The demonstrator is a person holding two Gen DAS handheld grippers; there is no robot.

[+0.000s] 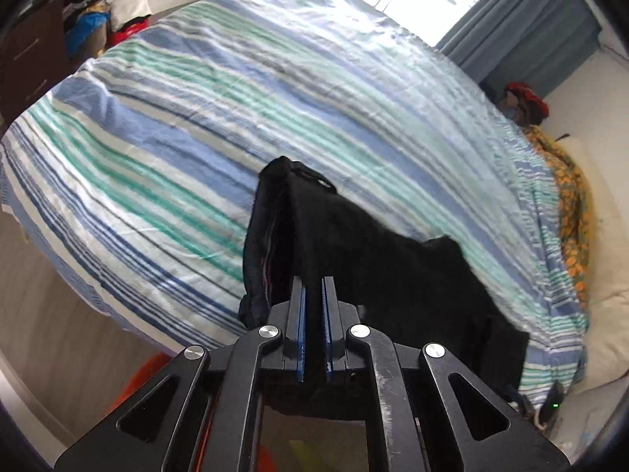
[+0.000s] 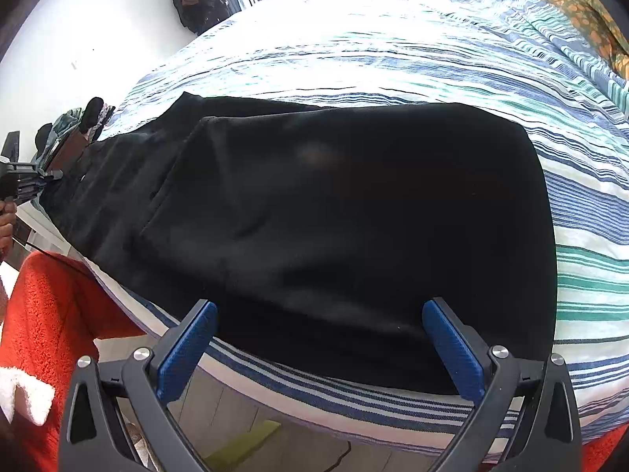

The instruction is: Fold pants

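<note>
Bed (image 2: pixel 393 59) w/ blue-teal-white striped duvet fills both views and carries everything. On it, black pants (image 2: pixel 334 216) lie spread along the near edge, already doubled at least once judging by the layered seams; one end is lifted off the duvet in the left wrist view. Fabric looks soft, limp, matte, prob. light to mid-weight: it will sag and drape from any grip point, no stiffness to push against, not fragile, little slip on the cotton cover. Best hold is at an edge or corner through all layers at once, e.g. waistband or hem, since a pinch on the top layer only would peel the stack apart. Left gripper (image 1: pixel 314 287) has its blue fingers pressed together on a bunched end of the pants, cloth hanging both sides, belt-loop-like tab visible up top. Right gripper (image 2: pixel 320 310) hovers over the near edge, fingers spread wide, nothing between the pads, not clearly touching the cloth.
</note>
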